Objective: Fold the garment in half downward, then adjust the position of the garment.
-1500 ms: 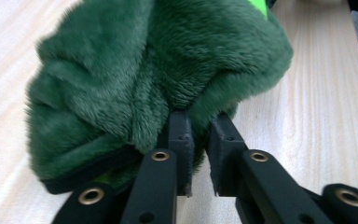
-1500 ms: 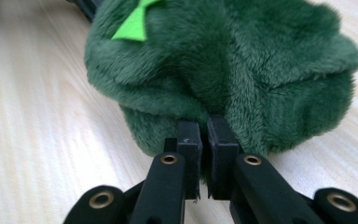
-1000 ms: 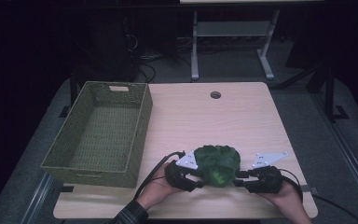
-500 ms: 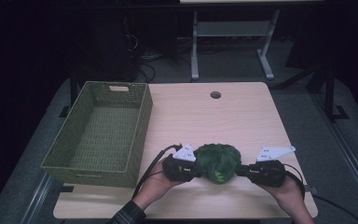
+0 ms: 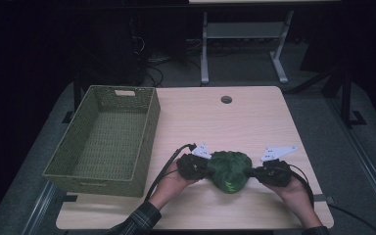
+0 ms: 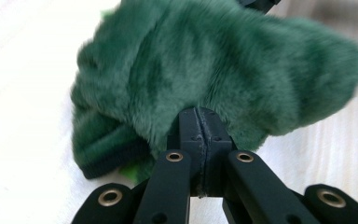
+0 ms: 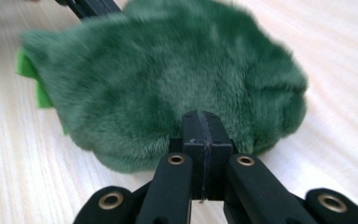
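Both your tools have just been closing, and each now pinches the fur of the green plush toy (image 5: 230, 170): the left tool (image 6: 199, 122) on one edge, the right tool (image 7: 202, 125) on the opposite edge. The toy sits at the near middle of the tabletop (image 5: 254, 117), beside the wicker basket (image 5: 78, 171). With both pinches set, you look ready to lift it.

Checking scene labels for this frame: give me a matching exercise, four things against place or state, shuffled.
Things:
1. green plush toy
2. woven basket
3. left gripper
4. round hole in the table

Place or state:
A. far edge of the table, middle
B. shut on the toy's left side
C. pinched from both sides
D. empty, left side of the table

Pairs: 1-C, 2-D, 3-B, 4-A
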A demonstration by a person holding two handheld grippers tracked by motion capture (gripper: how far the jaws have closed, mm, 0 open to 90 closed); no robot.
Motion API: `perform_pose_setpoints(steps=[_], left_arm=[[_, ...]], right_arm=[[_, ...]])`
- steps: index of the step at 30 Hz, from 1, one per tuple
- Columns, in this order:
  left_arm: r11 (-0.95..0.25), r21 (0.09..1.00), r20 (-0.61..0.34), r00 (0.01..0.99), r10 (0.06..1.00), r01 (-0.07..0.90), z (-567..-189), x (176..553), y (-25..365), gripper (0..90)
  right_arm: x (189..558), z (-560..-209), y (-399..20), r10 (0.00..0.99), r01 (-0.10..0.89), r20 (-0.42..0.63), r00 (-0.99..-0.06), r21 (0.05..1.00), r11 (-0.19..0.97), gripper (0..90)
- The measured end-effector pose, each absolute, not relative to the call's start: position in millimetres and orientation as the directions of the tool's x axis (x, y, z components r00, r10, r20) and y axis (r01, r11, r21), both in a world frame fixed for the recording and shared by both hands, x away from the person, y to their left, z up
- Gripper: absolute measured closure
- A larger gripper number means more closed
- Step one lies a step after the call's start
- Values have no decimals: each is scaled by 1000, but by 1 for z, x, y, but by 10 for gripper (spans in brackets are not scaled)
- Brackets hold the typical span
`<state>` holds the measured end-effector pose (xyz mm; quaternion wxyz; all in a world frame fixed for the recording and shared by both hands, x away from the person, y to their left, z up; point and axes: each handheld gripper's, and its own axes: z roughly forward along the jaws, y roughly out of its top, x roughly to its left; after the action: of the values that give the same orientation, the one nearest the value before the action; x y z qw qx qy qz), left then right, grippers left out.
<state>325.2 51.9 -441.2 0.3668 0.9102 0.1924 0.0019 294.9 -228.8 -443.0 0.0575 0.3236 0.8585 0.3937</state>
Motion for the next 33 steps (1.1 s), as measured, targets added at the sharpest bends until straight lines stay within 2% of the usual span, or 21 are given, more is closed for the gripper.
perform_pose_setpoints(steps=[14, 22, 28, 33], left_arm=[[-705, 622, -121, 931, 346, 342, -461, 324, 45, 896], [-699, 625, -128, 929, 347, 347, -458, 322, 48, 894], [-685, 640, -145, 930, 338, 348, -449, 315, 52, 885], [-683, 653, -166, 942, 293, 328, -438, 301, 53, 878]], right_arm=[[296, -468, -214, 594, 532, 157, -789, 658, 533, 900], [291, -466, -218, 599, 530, 140, -789, 648, 547, 900], [286, -454, -236, 608, 519, 151, -780, 698, 493, 899], [290, -438, -252, 636, 501, 138, -759, 748, 436, 899]])
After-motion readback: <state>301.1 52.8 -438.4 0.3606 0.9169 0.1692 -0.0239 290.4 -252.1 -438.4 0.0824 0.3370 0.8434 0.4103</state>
